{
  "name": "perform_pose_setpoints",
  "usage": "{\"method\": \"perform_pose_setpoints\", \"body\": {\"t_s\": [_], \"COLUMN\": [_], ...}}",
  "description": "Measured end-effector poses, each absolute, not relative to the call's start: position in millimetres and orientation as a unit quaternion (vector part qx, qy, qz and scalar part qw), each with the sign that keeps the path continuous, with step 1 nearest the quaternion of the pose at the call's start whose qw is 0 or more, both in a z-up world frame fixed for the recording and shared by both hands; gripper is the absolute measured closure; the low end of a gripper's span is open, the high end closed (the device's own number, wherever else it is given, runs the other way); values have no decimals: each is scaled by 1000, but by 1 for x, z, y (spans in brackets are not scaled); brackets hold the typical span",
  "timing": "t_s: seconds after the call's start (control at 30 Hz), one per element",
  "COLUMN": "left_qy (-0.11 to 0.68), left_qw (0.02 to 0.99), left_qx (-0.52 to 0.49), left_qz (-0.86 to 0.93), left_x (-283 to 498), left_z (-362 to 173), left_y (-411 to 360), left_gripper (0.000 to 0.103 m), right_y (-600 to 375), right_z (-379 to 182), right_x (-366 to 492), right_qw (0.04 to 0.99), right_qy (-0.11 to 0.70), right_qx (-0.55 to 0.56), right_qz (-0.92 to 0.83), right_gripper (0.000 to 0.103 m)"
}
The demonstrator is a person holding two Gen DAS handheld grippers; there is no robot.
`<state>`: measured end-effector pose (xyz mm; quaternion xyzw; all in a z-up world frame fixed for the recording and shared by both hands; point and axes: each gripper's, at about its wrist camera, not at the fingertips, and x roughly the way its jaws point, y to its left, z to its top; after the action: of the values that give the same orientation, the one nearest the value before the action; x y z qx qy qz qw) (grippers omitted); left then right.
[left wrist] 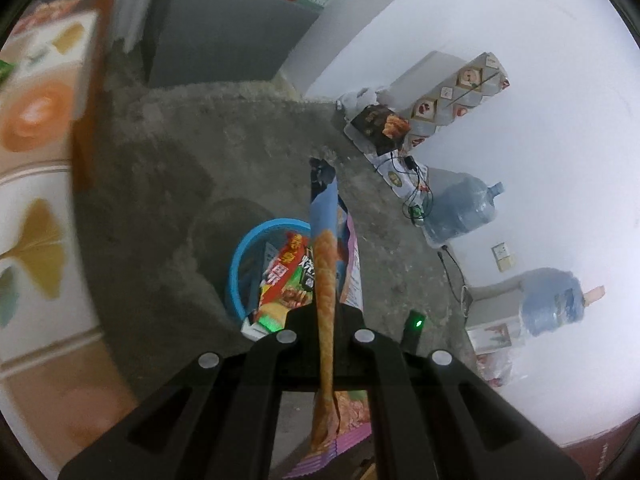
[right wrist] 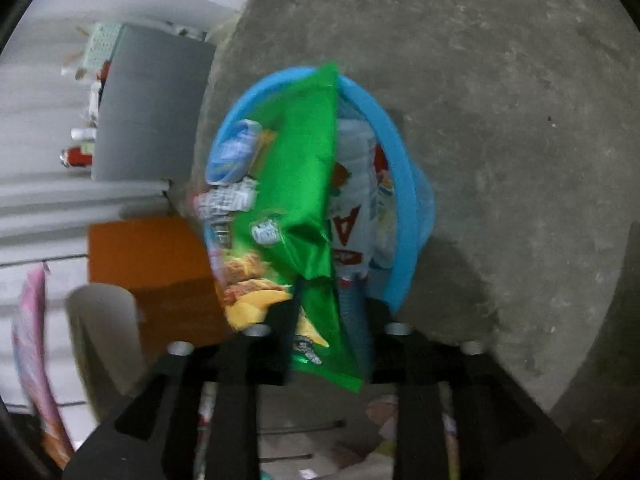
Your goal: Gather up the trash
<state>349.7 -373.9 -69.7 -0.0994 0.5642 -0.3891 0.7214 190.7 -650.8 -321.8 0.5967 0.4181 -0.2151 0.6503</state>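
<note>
left gripper [left wrist: 325,322]: clenched on a flattened orange-and-blue snack wrapper [left wrist: 325,280], pinched edge-on so it stands as a thin strip running far from the jaws.
why: pointed steeply down with the wrapper hanging over the blue bin [left wrist: 240,264], apparently lined up for a drop.
right gripper [right wrist: 328,320]: jaws stand apart; a green chip bag [right wrist: 304,184] lies between them. Cannot tell whether either pad touches it; reads as let go.
why: green bag sits across the bin mouth, far corner poking past the far rim, so a release here should land it inside.
bin contents: red-and-yellow packet [left wrist: 286,276] in the left wrist view; a blue-white pack [right wrist: 234,152] and a white wrapper with red print [right wrist: 356,216] in the right wrist view. Fairly full.
risk: green bag is wide and stiff, may bridge the rim rather than sink.
surface: bare grey concrete floor [right wrist: 500,100], rough and mottled; bin stands directly on it.
room: white walls; grey cabinet [left wrist: 224,36] with clutter on top at far left; two water jugs [left wrist: 460,212] and a patterned box [left wrist: 452,92] along the right wall; patterned tablecloth [left wrist: 36,184] at near left, blurred.
</note>
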Motion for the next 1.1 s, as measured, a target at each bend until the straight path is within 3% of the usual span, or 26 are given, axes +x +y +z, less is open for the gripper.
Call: {"method": "perform_pose_setpoints", "body": {"t_s": [0.07,0.3,0.43,0.57,0.77,0.93,1.03,1.1], "left_qy": [585,691,742,771,749,719,688,664], "left_qw": [704,613,580,562,590,614,631,649], "left_qx": [-118,-230,-226,-211,-153,-111,-91,-70], "left_qz": [-386,-306,-249,-214,-259,-308,-346,-365], "left_x": [360,387,381,365,364,369,369,364], "left_z": [-86,-183,-249,-274,-225,-158,-111,-83], "left_y": [-388,-438,-456,-454,-453,-424,-389,-367], "left_gripper": [103,103,77,72,58,58,58,58], "right_y": [-644,-629,-615,-609,-607,-592,-585,-588], "right_z": [-320,-296,-281,-281,-236,-187,-205,-245], "right_x": [186,131,87,62,97,209,277,315], "right_qw": [660,676,675,666,729,822,839,822], "right_qy": [416,390,390,403,418,412,430,467], "right_qx": [586,579,576,569,476,322,279,275], "right_qz": [-220,-237,-245,-264,-260,-226,-182,-175], "right_gripper": [55,55,54,53,55,61,65,71]}}
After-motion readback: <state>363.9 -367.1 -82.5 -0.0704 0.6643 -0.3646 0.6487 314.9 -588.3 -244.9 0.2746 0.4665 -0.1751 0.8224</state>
